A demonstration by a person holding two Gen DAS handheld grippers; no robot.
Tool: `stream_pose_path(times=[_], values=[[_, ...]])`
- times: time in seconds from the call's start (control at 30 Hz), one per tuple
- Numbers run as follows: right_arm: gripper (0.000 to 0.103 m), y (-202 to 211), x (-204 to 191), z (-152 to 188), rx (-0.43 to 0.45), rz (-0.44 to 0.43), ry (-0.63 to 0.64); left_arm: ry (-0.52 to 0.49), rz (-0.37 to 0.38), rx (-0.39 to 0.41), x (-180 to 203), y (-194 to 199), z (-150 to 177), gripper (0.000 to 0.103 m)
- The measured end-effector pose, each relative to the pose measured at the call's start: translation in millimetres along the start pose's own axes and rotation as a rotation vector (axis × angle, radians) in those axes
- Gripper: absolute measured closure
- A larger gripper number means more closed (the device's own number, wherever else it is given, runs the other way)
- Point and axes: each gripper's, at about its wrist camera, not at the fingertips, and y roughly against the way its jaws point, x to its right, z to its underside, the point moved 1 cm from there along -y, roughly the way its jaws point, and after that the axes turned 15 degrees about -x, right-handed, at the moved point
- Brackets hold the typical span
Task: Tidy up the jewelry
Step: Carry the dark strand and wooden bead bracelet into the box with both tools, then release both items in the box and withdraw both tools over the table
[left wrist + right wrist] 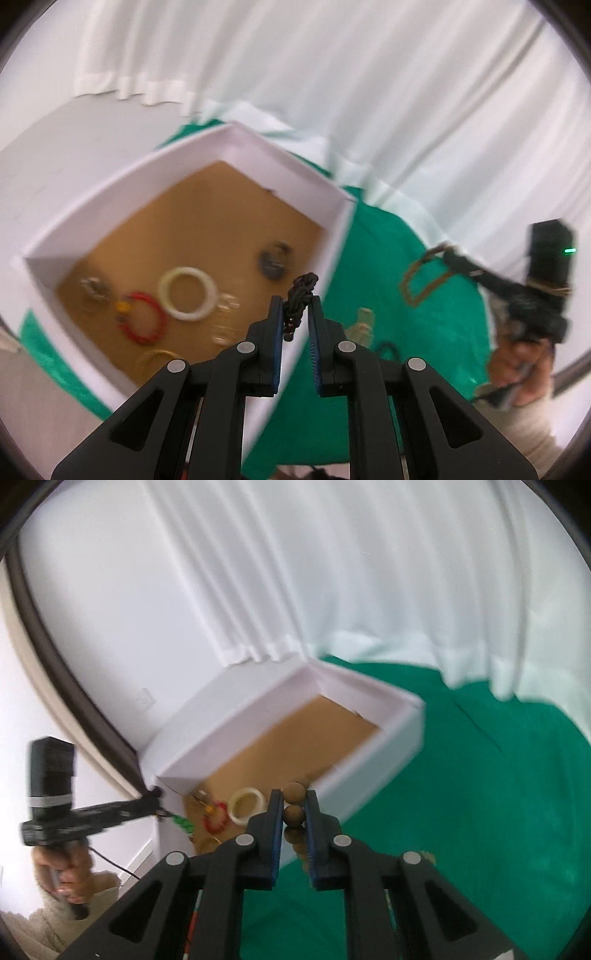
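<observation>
My left gripper [297, 308] is shut on a dark braided bracelet [300, 295] and holds it above the near right wall of the white box [295, 177]. The box has a brown floor with a cream bangle [187, 292], a red beaded bracelet [142, 322], a gold bangle [155, 360] and a dark piece [272, 261]. My right gripper [294, 805] is shut on a brown wooden bead bracelet [294, 802] just in front of the box [369, 771]. In the left wrist view the right gripper [443, 254] shows with the brown bracelet [424, 282] hanging from it.
A green cloth [480, 812] covers the table under the box. A small pale piece [364, 325] and a dark loop [388, 349] lie on the cloth beside the box. White curtains [332, 572] hang behind. The left gripper [155, 801] shows at the left of the right wrist view.
</observation>
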Motion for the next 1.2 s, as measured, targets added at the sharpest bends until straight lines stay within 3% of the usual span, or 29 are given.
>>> stream_pose_path(times=[0.1, 0.33, 0.57, 0.7, 0.77, 0.8, 0.83, 0.9, 1.03, 1.2], values=[[0.092, -12.8, -25.8, -16.7, -0.004, -0.032, 0.060, 0.042, -0.047, -0.014, -23.4, -5.4, -3.8, 0.092], [0.092, -101.6, -77.1, -37.1, -0.129, -0.071, 0.145, 0.089, -0.114, -0.123, -54.8, -51.4, 4.1, 0.092], [0.092, -179.4, -67.1, -21.6, -0.272, 0.027, 0.129, 0.090, -0.166, -0.184, -59.6, -87.8, 12.5, 0.092], [0.089, -191.6, -52.4, -16.5, -0.274, 0.077, 0.106, 0.100, -0.230, -0.189, -60.1, -98.6, 14.5, 0.087], [0.069, -178.6, -45.5, -17.1, -0.240, 0.105, 0.083, 0.091, -0.287, -0.161, -54.5, -96.3, 16.6, 0.067], [0.058, -165.1, -40.5, -18.3, -0.204, 0.109, 0.066, 0.084, -0.305, -0.136, -49.3, -91.8, 18.8, 0.049], [0.057, -150.1, -37.7, -18.5, -0.168, 0.107, 0.055, 0.081, -0.310, -0.118, -46.5, -87.0, 20.2, 0.036], [0.057, -112.7, -31.2, -17.3, -0.095, 0.127, 0.054, 0.059, -0.308, -0.070, -33.6, -76.7, 23.8, 0.032], [0.046, -38.3, -13.5, -0.4, 0.016, 0.244, 0.071, -0.006, -0.273, -0.017, -2.4, -63.4, 34.7, 0.024], [0.040, 39.8, 43.7, 61.3, 0.112, 0.443, -0.026, -0.125, -0.220, -0.014, 51.9, -71.2, 57.0, 0.019]])
